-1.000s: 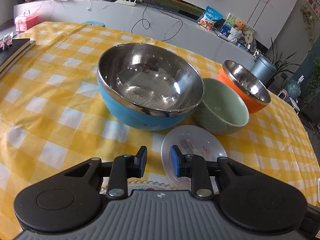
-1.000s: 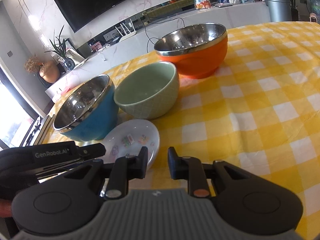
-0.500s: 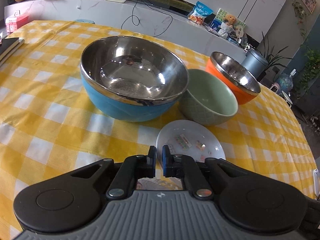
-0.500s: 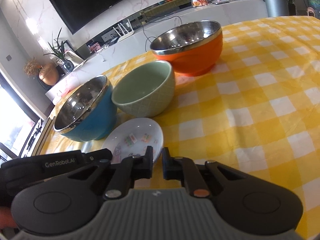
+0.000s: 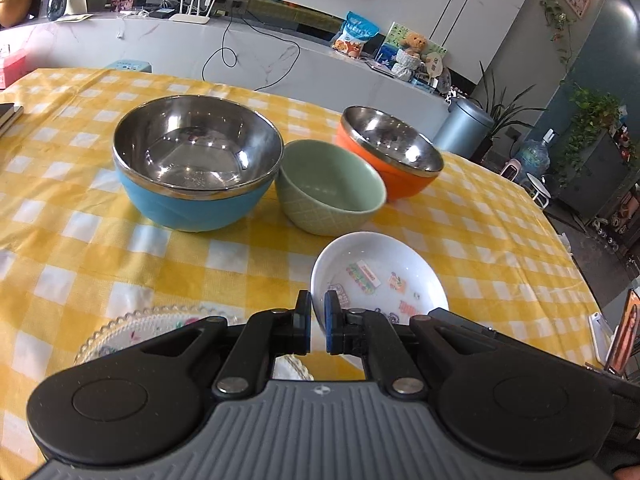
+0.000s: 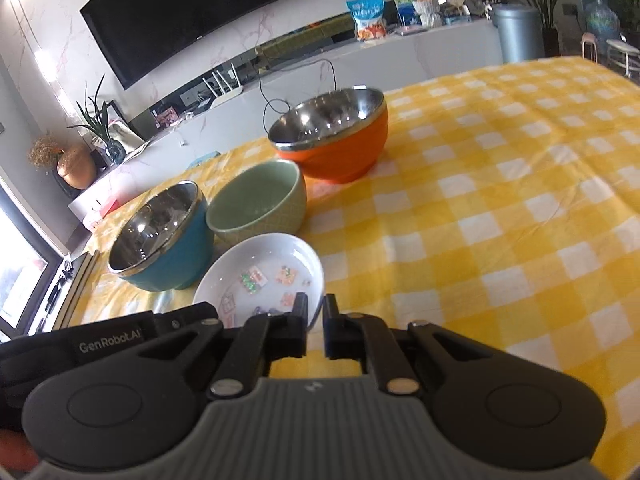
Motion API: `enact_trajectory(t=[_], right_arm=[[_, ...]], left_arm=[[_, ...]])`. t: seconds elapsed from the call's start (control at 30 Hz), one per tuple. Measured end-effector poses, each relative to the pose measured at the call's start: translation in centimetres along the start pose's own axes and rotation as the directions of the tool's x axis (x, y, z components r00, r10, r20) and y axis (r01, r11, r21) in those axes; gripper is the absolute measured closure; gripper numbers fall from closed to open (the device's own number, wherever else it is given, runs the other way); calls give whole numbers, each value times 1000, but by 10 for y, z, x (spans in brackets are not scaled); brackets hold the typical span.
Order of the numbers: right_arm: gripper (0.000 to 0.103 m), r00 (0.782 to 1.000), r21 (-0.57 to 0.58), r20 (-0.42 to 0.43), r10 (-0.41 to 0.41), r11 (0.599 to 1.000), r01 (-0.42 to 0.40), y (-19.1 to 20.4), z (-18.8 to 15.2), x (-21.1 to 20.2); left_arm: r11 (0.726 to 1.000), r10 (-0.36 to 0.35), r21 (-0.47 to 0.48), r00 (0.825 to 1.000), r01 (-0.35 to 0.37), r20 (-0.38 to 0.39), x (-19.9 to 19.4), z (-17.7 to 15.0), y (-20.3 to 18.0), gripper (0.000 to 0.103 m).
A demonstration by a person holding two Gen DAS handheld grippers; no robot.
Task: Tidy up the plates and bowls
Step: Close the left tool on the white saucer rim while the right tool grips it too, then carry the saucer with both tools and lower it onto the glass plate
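A small white plate [image 5: 380,276] [image 6: 260,272] with coloured pictures inside is held by both grippers, a little above the yellow checked cloth. My left gripper [image 5: 318,316] is shut on its left rim. My right gripper [image 6: 316,314] is shut on its right rim. Behind the plate stand three bowls in a row: a blue steel-lined bowl [image 5: 196,168] [image 6: 160,240], a green ceramic bowl [image 5: 332,188] [image 6: 256,208] and an orange steel-lined bowl [image 5: 388,152] [image 6: 332,136]. The left gripper's body [image 6: 104,336] shows low on the left in the right wrist view.
A clear glass plate [image 5: 132,332] with a scalloped rim lies on the cloth just under my left gripper. Dark books [image 5: 8,114] lie at the table's left edge. The table's right edge [image 5: 568,248] drops to the floor, with a grey bin [image 5: 464,128] beyond.
Both grippers' jaws went from apart to shut on the white plate's opposite rims. Both then rose and drew back with the plate, so the bowls look farther away.
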State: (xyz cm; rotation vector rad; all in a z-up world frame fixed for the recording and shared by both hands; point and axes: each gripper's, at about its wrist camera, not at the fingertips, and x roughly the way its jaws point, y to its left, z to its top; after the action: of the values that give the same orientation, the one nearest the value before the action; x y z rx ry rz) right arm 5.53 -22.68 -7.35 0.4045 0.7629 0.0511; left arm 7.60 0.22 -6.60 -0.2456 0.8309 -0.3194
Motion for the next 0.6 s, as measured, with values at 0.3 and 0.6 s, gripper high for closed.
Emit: enact_trajectory(t=[0.3,0.6], right_arm=[[99,997,-43,-4,73,996,-73,19,-14,-30],[99,989,-124,-56,139,982,-145,55,-40,-44]], left_arm=[[997,45,-61,999,-44,18,-53,-11,14,97],[985,133,-117,991,-129,22,-87,-35,38,97]])
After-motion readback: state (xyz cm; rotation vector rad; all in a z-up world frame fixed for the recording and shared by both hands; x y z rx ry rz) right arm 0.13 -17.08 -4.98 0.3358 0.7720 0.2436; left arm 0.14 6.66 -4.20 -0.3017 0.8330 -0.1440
